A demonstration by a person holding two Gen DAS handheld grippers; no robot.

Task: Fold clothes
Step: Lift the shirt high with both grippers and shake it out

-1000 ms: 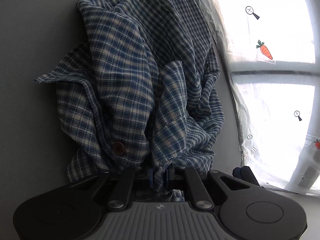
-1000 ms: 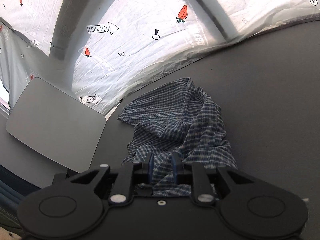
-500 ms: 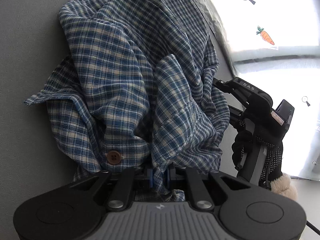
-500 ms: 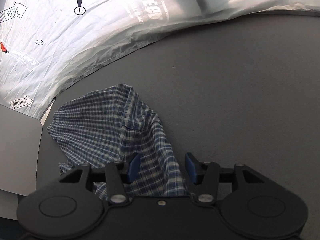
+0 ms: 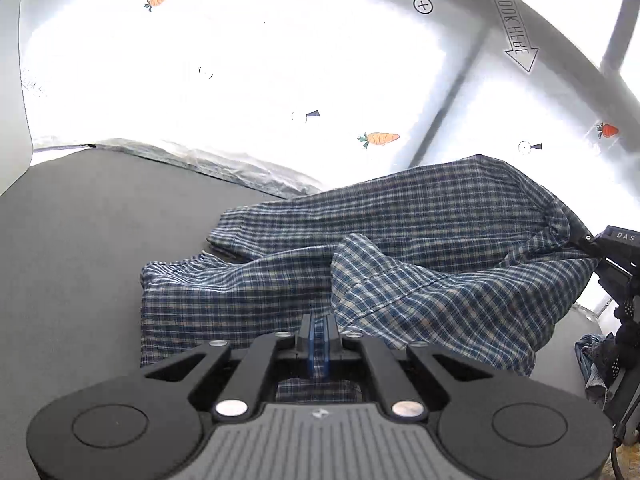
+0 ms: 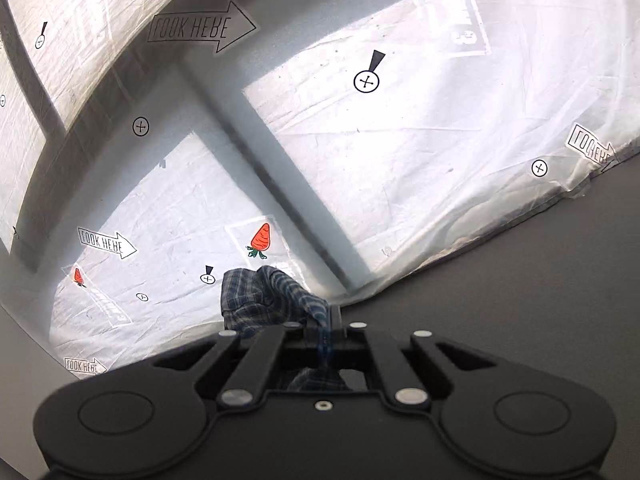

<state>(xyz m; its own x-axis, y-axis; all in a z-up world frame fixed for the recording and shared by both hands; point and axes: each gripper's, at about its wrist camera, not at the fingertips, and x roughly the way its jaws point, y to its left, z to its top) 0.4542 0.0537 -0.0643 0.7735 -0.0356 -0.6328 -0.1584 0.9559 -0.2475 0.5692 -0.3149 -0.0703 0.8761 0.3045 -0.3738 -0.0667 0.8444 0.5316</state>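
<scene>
A blue and white checked shirt (image 5: pixel 420 248) hangs stretched between my two grippers above the dark grey table (image 5: pixel 80 240). My left gripper (image 5: pixel 319 326) is shut on one edge of the cloth, which runs down between its blue pads. At the right edge of the left wrist view the right gripper (image 5: pixel 586 242) pinches the far corner of the shirt. In the right wrist view my right gripper (image 6: pixel 327 318) is shut on a bunched fold of the shirt (image 6: pixel 264 300), most of which is hidden below the gripper's body.
A white sheet (image 6: pixel 400 160) printed with carrots, arrows and cross marks hangs behind the table and meets its far edge. A gloved hand (image 5: pixel 624 336) holds the right gripper. A bundle of bluish cloth (image 5: pixel 592 364) lies low at the right.
The left gripper has risen and rolled, lifting the shirt off the table. The right gripper, open half a second ago, has shut on the cloth and swung up toward the white sheet.
</scene>
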